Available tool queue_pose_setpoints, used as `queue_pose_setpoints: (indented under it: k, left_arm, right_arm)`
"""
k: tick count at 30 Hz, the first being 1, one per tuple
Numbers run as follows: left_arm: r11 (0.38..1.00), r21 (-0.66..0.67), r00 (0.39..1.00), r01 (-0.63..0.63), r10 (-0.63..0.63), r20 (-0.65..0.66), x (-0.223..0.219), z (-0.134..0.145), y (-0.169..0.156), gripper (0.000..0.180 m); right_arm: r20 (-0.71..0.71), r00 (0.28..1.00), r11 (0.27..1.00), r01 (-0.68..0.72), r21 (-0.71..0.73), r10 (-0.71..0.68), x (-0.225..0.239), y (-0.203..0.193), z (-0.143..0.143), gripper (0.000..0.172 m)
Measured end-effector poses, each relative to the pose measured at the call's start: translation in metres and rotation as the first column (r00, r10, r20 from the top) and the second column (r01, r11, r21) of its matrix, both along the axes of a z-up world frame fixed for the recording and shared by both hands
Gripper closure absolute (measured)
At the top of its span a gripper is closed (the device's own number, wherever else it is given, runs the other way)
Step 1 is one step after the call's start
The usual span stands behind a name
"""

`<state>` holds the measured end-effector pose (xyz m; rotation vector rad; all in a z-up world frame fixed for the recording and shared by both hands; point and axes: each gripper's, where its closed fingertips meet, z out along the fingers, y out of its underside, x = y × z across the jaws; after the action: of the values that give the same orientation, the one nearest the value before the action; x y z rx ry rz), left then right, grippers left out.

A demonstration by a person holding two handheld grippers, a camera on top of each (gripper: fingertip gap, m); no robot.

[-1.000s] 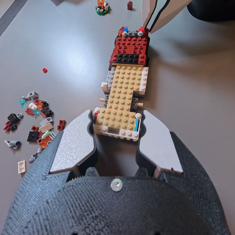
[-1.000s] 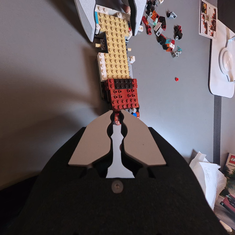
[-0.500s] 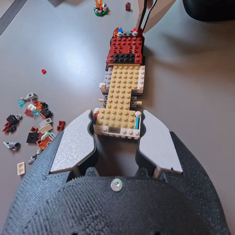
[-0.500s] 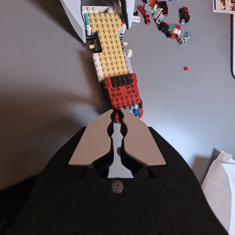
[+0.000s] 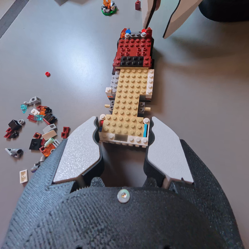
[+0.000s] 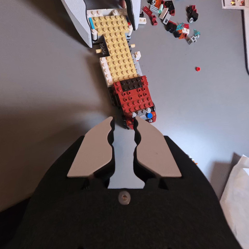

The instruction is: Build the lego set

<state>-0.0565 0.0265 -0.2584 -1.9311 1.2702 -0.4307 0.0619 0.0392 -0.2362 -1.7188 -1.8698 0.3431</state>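
A long brick vehicle model point(image 5: 129, 94), tan on top with a dark red front, lies on the grey table point(image 5: 67, 53). My left gripper point(image 5: 124, 121) is shut on its white and tan rear end, with a pad pressed on each side. This grip also shows in the right wrist view, where the left gripper point(image 6: 107, 27) flanks the model point(image 6: 121, 64). My right gripper point(image 6: 123, 119) is open and empty at the model's front. Its right fingertip point(image 6: 136, 118) is at the small dark red corner piece point(image 6: 130, 123), which sits on the model. In the left wrist view the right gripper point(image 5: 156, 27) hangs over that front.
A scatter of small loose bricks point(image 5: 37, 128) lies left of the model and also shows in the right wrist view point(image 6: 175, 22). A red round stud point(image 5: 47, 74) lies alone. A small green base with orange flames point(image 5: 107, 8) and a dark red brick point(image 5: 137, 5) lie beyond. White paper point(image 6: 237, 195) lies at right. There is about 12 cm between the tips of the two grippers.
My right gripper was shut on the dark red piece at the model's front; it has opened and let go, and the piece stays on the model. The left gripper's hold is unchanged.
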Motion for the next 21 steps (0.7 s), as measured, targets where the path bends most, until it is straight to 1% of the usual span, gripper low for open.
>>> queue_pose_setpoints:
  k: [2,6,8,12,15,17,21]
  left_arm:
    - [1.000,0.000,1.000,-0.001,0.001,0.000,0.0000,0.0001,0.0000,0.109]
    - [1.000,-0.001,1.000,0.000,0.000,0.002,0.0000,0.0001,0.0001,0.109]
    - [1.000,-0.001,1.000,-0.001,0.001,0.001,0.0000,0.0001,0.0000,0.108]
    - [1.000,-0.001,1.000,-0.001,0.001,0.001,-0.0001,0.0001,0.0001,0.108]
    - [1.000,-0.001,1.000,-0.001,0.001,0.002,-0.0002,0.0000,0.0002,0.108]
    - [1.000,-0.001,1.000,0.000,0.000,0.002,-0.0002,0.0000,0.0003,0.108]
    - [1.000,-0.001,1.000,0.002,-0.002,0.002,-0.0003,0.0000,0.0005,0.108]
  right_arm:
    - [-0.013,1.000,0.999,-0.015,0.037,0.015,0.0029,0.0007,0.0025,0.146]
    - [-0.036,0.999,0.996,-0.010,0.084,0.013,0.0006,0.0054,0.0077,0.156]
    - [-0.025,0.999,0.995,-0.020,0.102,0.023,-0.0011,0.0074,0.0081,0.162]
    - [0.005,0.999,0.993,-0.048,0.112,0.048,-0.0046,0.0062,0.0049,0.167]
    - [0.033,0.998,0.991,-0.059,0.122,0.055,-0.0047,0.0067,0.0040,0.167]
    - [0.042,0.997,0.990,-0.064,0.124,0.060,-0.0046,0.0078,0.0050,0.162]
    - [0.059,0.996,0.991,-0.077,0.105,0.071,-0.0041,0.0086,0.0046,0.162]
